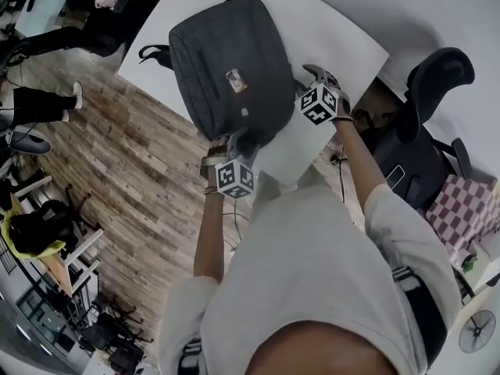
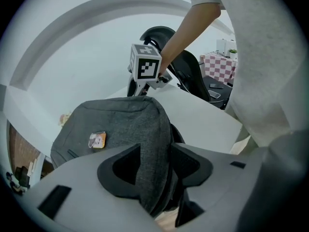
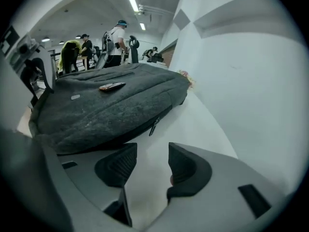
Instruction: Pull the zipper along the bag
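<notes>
the left gripper [image 2: 155, 151] sits nearest, at the table's near edge, its jaws standing apart with the near end of the dark grey bag [image 2: 116, 124] rising between them. the fabric fills the gap from pad to pad, though it doesn't look pinched. the right gripper [image 3: 152, 158] is beside the bag's right side, jaws wide open over bare white table [image 3: 203, 129] with nothing between them. just beyond its jaws a small zipper pull [image 3: 153, 125] hangs from the seam along the bag's side, clear of the pads.

from the head view the bag [image 1: 226, 61] lies flat on the white table [image 1: 336, 30], its near end at the table's edge by the left gripper [image 1: 226, 143], with the right gripper [image 1: 312, 73] close to its right edge. a small orange-and-white tag [image 1: 236, 79] sits on the bag's top face.

farther off, a black office chair [image 1: 430, 108] stands to the right, next to a red checkered cloth [image 1: 469, 205]. wooden floor [image 1: 148, 162] spreads to the left. people [image 3: 116, 42] stand at desks in the far background of the right gripper view.
</notes>
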Demonstrator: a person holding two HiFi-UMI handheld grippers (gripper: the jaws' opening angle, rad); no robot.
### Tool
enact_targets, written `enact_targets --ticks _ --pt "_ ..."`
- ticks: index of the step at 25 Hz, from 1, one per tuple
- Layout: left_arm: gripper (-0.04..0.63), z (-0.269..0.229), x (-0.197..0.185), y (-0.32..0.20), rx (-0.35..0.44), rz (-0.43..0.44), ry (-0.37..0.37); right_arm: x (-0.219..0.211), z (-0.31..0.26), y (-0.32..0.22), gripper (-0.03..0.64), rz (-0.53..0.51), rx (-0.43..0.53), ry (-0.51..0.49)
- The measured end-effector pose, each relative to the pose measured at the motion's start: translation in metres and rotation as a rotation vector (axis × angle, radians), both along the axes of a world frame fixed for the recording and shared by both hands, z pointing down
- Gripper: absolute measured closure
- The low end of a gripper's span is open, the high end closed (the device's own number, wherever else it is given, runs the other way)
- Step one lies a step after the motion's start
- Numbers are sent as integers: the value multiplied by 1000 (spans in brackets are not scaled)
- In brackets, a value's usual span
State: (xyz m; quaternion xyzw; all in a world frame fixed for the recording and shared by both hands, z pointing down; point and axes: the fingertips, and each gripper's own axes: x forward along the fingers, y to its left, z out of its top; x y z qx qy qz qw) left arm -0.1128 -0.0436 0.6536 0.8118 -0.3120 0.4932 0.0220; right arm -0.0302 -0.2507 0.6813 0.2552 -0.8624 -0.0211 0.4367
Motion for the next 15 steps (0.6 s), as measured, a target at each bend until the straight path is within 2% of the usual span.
enact_targets --ticks 3,6,10,15 --pt "404 3 1 1 -34 17 21 -11 6 -10 386 -62 -16 1" --pt "460 6 7 5 -44 43 34 -20 8 -12 380 -119 -42 -14" --pt "479 8 8 7 -62 42 56 -27 8 -16 368 -184 -90 -16" --pt "495 11 10 7 -94 71 65 -38 6 -28 368 -240 -95 -3"
